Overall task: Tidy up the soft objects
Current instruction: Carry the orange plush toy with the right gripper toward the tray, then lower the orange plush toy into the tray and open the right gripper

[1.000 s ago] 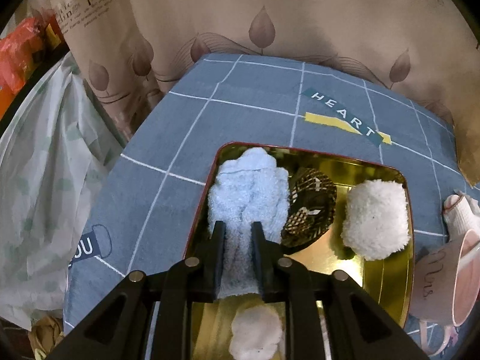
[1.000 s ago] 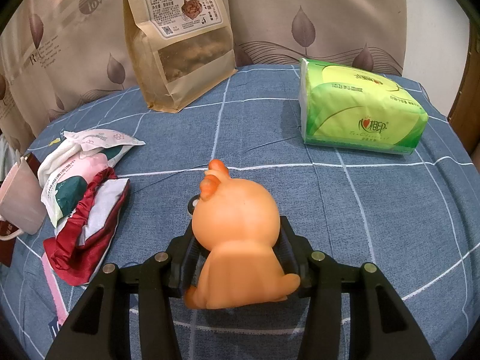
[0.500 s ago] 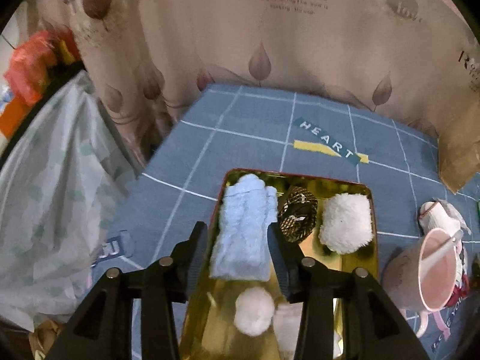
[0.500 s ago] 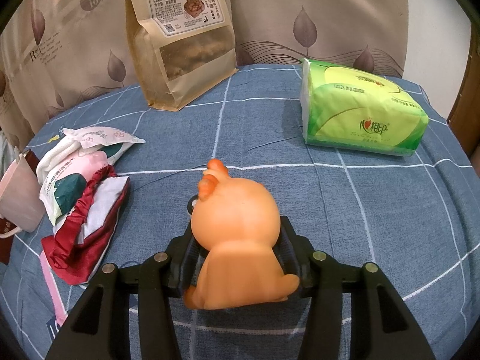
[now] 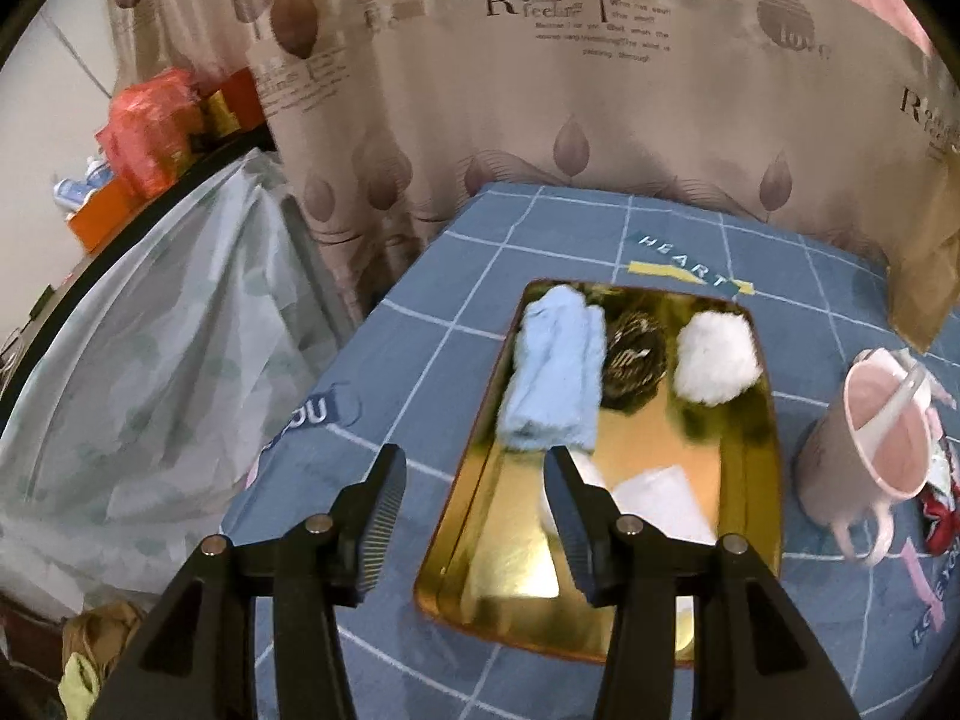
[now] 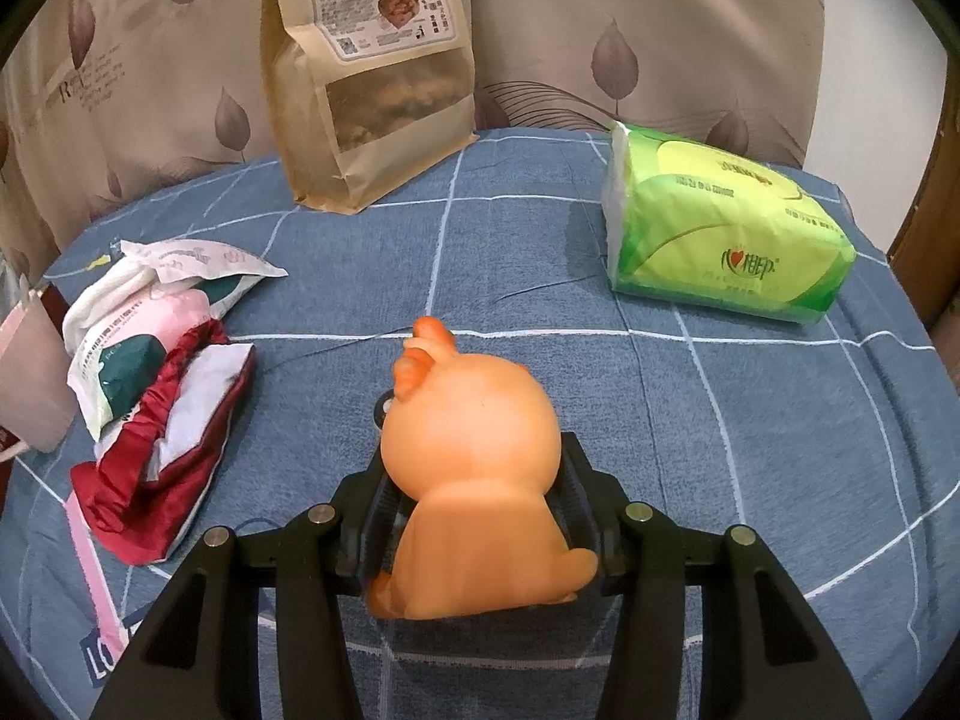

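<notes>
The left gripper [image 5: 474, 492] stands released, its jaws having just been opening, with nothing between them. Just ahead of it, beyond its fingertips, lies the gold tray [image 5: 771, 420] on the blue checked table [image 5: 420, 324]. The blue towel [image 5: 555, 378] lies along the tray's left side, clear of the jaws and apart from them. To the towel's right sit a dark woven ball [image 5: 636, 360] and, further right, a white fluffy puff [image 5: 714, 357]. Nearer the gripper, partly hidden by its right finger, are a small white round thing and a flat white square [image 5: 660, 498]; what they are is hard to tell. Right of the tray stands a pink mug [image 5: 864, 450].

The right gripper [image 6: 474, 516] is clenched on an orange toy animal [image 6: 474, 468], its pads pressing the toy's sides, the toy resting low over the table. Ahead and to the left lies a heap of pouches and a red cloth bag [image 6: 156, 456]; straight ahead at the back stands a brown paper snack bag [image 6: 372, 78], and ahead to the right a green tissue pack [image 6: 726, 240].

As a judgement, the task is well along: several soft things are in the tray, the towel seemingly just set there. The orange toy is not yet in the tray, and some of the heap may still need sorting.
</notes>
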The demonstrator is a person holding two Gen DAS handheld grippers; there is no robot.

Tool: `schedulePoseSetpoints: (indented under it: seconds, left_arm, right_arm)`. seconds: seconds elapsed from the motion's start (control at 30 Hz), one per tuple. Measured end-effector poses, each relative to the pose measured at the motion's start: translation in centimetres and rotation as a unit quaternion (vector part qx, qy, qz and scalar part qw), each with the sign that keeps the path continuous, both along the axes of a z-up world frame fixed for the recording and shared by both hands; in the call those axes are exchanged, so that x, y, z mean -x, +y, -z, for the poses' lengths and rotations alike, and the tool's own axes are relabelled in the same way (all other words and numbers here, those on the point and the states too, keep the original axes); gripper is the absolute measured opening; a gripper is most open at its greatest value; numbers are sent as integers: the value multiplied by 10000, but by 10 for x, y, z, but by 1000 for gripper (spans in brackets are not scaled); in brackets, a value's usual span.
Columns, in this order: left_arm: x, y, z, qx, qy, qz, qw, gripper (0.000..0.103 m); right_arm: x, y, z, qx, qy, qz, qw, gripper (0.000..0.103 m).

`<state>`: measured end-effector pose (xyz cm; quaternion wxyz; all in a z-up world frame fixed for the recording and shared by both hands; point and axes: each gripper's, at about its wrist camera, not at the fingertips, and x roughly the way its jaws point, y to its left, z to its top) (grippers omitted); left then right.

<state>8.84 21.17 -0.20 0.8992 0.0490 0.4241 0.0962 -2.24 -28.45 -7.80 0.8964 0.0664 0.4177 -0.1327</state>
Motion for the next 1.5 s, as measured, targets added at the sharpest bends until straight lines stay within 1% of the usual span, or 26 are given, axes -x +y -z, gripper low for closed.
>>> schedulePoseSetpoints:
  seconds: [0.1, 0.27, 0.37, 0.43, 0.53, 0.63, 0.87, 1.03, 1.17, 1.23, 1.37, 1.5]
  left_arm:
    - [9, 5, 4, 6, -40, -81, 10000, 49]
    - [19, 12, 10, -113, -117, -256, 9995, 49]
    - [21, 18, 11, 18, -139, -285, 9995, 49]
    - [21, 20, 13, -1, -185, -335, 9993, 49]
    - [20, 24, 16, 160, -150, -330, 9992, 49]
    - [20, 27, 18, 212, -173, -384, 9989, 49]
    - [20, 34, 19, 361, -247, -508, 9978, 49]
    - [21, 43, 17, 489, -332, -635, 9962, 49]
    - [21, 47, 17, 555, -333, -706, 9954, 49]
    - [21, 49, 17, 569, -340, -746, 9950, 49]
    - [22, 55, 16, 650, -390, -842, 9936, 49]
    - [23, 60, 17, 752, -387, -912, 9922, 49]
  right_arm:
    - [-2, 3, 0, 92, 37, -5, 10000, 47]
    - [-5, 9, 0, 250, 87, -10, 9996, 45]
    - [-6, 11, -1, 313, 109, -4, 9995, 44]
    - [-7, 13, -2, 334, 136, 3, 9993, 43]
    - [-9, 15, -4, 359, 175, 40, 9992, 43]
    - [-11, 19, -8, 388, 163, 48, 9991, 42]
    - [-19, 42, -33, 340, -64, -187, 9992, 42]
    - [-31, 80, -58, 211, -276, -653, 9973, 42]
    - [-43, 125, -77, 48, -461, -1182, 9919, 42]
    - [-50, 151, -87, 10, -549, -1480, 9875, 42]
    - [-62, 211, -104, -183, -662, -2155, 9741, 42]
    - [-78, 269, -106, -250, -654, -2738, 9592, 42]
